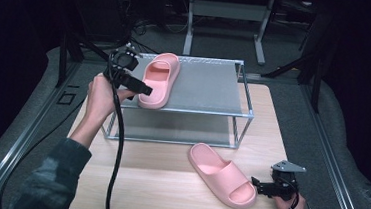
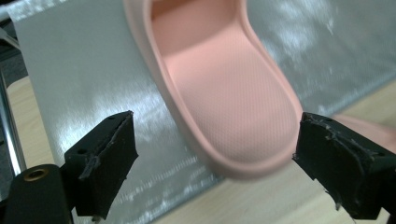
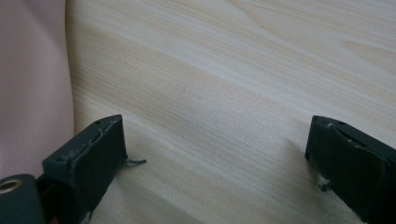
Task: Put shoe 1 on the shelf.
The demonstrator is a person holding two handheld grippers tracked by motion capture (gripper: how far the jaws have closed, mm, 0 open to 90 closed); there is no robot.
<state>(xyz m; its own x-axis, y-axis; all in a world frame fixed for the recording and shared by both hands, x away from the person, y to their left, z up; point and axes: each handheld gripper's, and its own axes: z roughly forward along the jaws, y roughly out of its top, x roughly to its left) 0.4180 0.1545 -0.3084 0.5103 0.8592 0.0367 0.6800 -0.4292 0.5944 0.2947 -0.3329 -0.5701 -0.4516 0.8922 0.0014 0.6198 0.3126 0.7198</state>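
Observation:
One pink slipper [image 1: 159, 80] lies on the top shelf of a metal rack [image 1: 210, 86], at its left end, with the heel sticking out over the front edge. My left gripper [image 1: 142, 88] hovers at that heel. In the left gripper view the left gripper [image 2: 215, 140] is open, and the heel of the slipper [image 2: 224, 88] lies just beyond the jaws, untouched. A second pink slipper [image 1: 220, 175] rests on the wooden table [image 1: 167, 183] at the front right. My right gripper [image 1: 258, 185] sits beside its toe end. The right gripper [image 3: 215, 140] is open over bare wood, with the slipper's side [image 3: 32, 84] left of it.
The rack has a lower shelf [image 1: 172, 126] with nothing on it, and thin metal posts [image 1: 242, 124] at the corners. The left gripper's cable [image 1: 117, 149] runs across the table's left part. A dark floor and a desk frame [image 1: 228, 17] lie behind the table.

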